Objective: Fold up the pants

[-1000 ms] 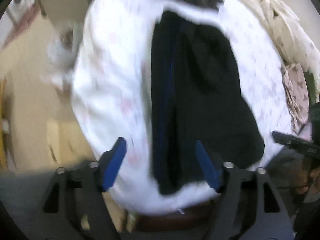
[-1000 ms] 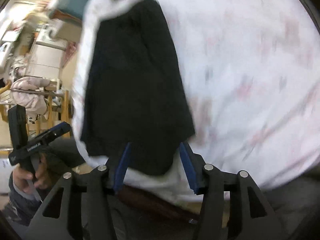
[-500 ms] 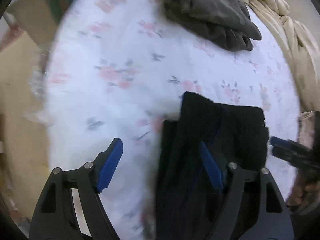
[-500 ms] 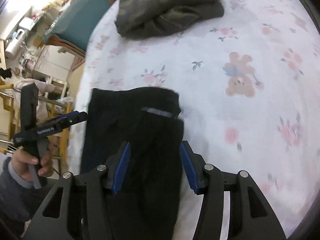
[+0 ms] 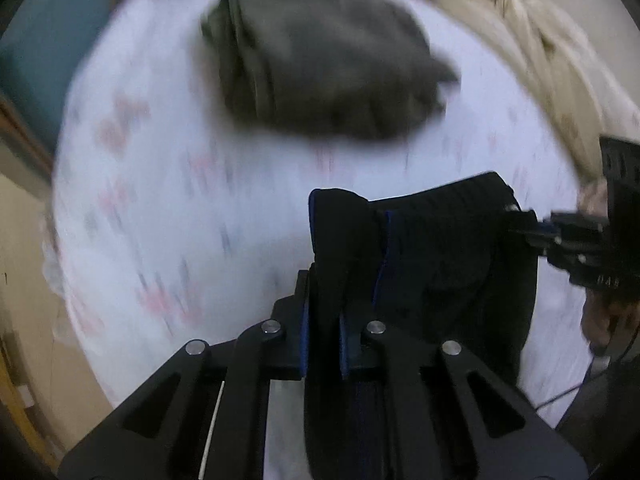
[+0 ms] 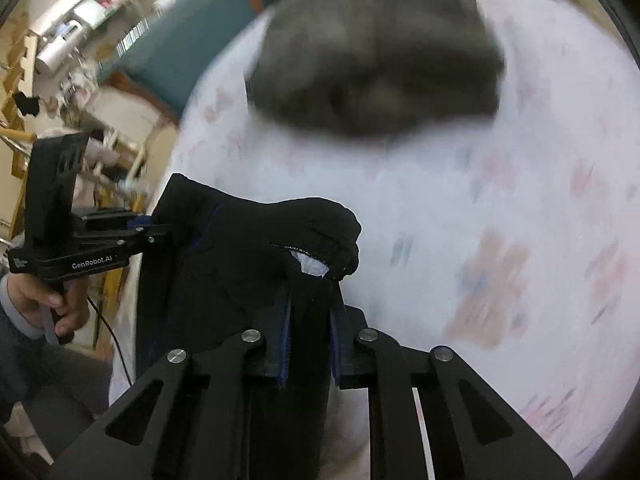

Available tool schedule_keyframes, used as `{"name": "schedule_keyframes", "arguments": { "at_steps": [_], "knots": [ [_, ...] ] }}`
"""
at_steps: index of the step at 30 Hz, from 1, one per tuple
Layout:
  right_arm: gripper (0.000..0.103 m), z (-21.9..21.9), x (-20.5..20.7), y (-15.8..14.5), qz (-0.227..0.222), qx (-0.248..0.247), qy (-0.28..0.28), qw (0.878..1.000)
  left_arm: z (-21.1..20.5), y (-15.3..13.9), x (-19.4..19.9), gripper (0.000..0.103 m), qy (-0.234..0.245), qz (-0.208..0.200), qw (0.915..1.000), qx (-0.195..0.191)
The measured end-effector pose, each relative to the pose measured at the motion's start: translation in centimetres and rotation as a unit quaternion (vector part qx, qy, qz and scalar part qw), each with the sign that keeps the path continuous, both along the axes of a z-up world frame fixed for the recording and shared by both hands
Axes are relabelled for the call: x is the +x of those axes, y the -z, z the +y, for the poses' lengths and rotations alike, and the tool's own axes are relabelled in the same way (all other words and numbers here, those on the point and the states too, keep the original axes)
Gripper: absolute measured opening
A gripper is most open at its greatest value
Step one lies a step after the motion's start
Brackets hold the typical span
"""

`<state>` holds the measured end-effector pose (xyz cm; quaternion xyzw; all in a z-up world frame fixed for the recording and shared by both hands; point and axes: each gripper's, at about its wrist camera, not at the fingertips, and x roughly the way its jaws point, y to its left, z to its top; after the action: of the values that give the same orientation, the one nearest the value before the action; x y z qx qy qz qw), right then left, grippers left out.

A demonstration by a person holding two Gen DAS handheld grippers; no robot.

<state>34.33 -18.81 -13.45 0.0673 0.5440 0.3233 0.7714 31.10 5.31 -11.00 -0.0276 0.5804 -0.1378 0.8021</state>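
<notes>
The black pants (image 5: 440,264) with a blue side stripe hang between both grippers above a white flowered bed sheet (image 5: 180,208). My left gripper (image 5: 325,320) is shut on one corner of the pants' edge. My right gripper (image 6: 308,320) is shut on the other corner of the pants (image 6: 248,256), where a white label shows. Each gripper shows in the other's view: the right one in the left wrist view (image 5: 560,236), the left one in the right wrist view (image 6: 100,240).
A dark grey garment (image 5: 320,64) lies bunched on the sheet beyond the pants; it also shows in the right wrist view (image 6: 376,52). A beige duvet (image 5: 540,40) lies at the far right. A teal chair (image 6: 180,48) and cluttered shelves stand off the bed's left.
Both grippers were open over the flat pants; they have since closed on the pants' edge and lifted it, moving it toward the grey garment.
</notes>
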Motion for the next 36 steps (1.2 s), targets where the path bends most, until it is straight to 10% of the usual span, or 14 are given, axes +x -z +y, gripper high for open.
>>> {"name": "schedule_keyframes", "arguments": {
  "at_steps": [5,14,21,23,27,32,36],
  "knots": [
    [0.015,-0.5,0.5,-4.0,-0.074,-0.022,0.002,0.997,-2.0,-3.3,-0.4,0.009,0.053,-0.089,0.9942,0.029],
    [0.015,-3.1,-9.8,-6.7,-0.127,-0.004,-0.068,0.99,-3.6,-7.0,-12.6,0.009,0.167,-0.16,0.9726,0.018],
    [0.025,-3.0,-20.3,-3.3,-0.084,-0.056,-0.1,0.99,-5.4,-3.0,-22.1,0.015,0.263,-0.065,0.9608,0.06],
    [0.036,-2.3,-22.7,-1.2,-0.057,-0.106,-0.112,0.986,-5.7,-0.8,-23.3,0.032,0.274,-0.007,0.9573,0.09],
    [0.04,-2.0,-25.9,-0.4,-0.032,-0.143,-0.157,0.977,-3.9,0.3,-24.1,0.041,0.252,0.072,0.9622,0.074],
    [0.04,-4.4,-24.3,-3.3,-0.044,-0.077,-0.078,0.993,-1.2,-4.2,-21.1,0.056,0.138,-0.002,0.9903,0.016],
    [0.032,-3.1,-21.4,-2.7,-0.035,-0.062,-0.003,0.997,-2.2,-2.1,-18.5,0.054,0.017,0.001,0.9997,-0.015]
  ]
}}
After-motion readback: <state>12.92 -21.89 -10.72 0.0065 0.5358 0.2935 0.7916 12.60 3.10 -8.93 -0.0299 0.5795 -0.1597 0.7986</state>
